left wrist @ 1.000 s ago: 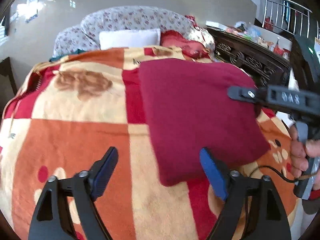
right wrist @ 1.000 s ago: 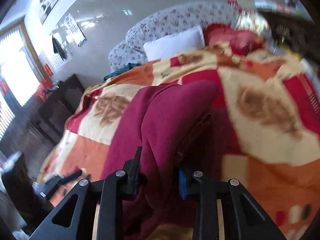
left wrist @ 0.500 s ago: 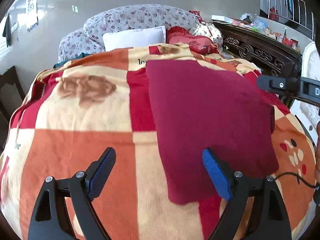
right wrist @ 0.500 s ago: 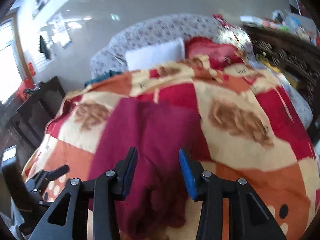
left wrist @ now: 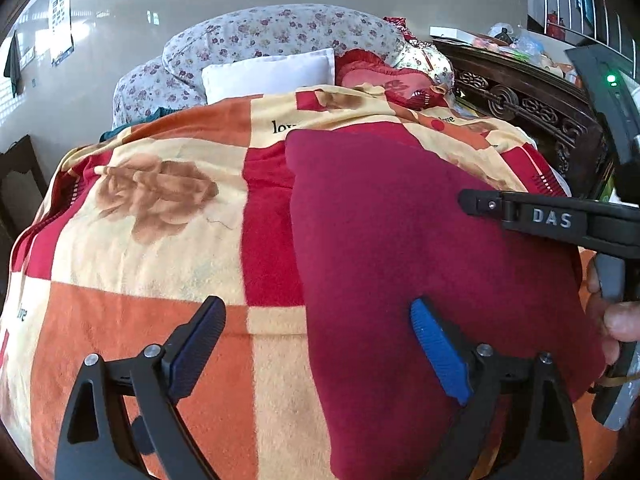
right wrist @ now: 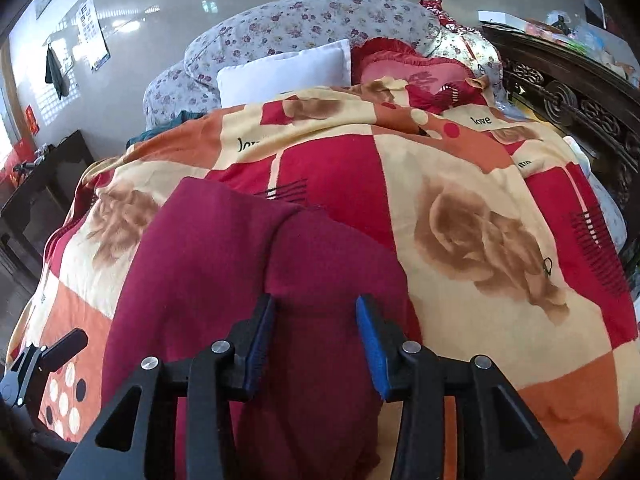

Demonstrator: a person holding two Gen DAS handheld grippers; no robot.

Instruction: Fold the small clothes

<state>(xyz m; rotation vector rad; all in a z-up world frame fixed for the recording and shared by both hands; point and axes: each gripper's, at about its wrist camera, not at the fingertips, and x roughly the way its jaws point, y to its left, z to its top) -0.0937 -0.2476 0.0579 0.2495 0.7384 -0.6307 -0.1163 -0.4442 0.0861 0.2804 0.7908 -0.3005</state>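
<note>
Maroon garment [left wrist: 420, 248] lies folded on our blanket [left wrist: 140, 240]; both left gripper [left wrist: 316, 354] and right gripper [right wrist: 316, 340] gape empty, so a careless snag could undo its loose flap.

Garment [left wrist: 400, 248] flat on blanket [left wrist: 160, 248], right of centre. Behind blanket, pillow [left wrist: 272, 74] against bedding roll [left wrist: 280, 32]. Carved wooden rail [left wrist: 528, 108] along right side.

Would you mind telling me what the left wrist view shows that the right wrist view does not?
Only the left wrist view shows the person's fingers on the right gripper handle and the railing. Only the right wrist view shows the garment's folded-over layer and the dark side table. Both show the maroon garment, patterned blanket and white pillow.
</note>
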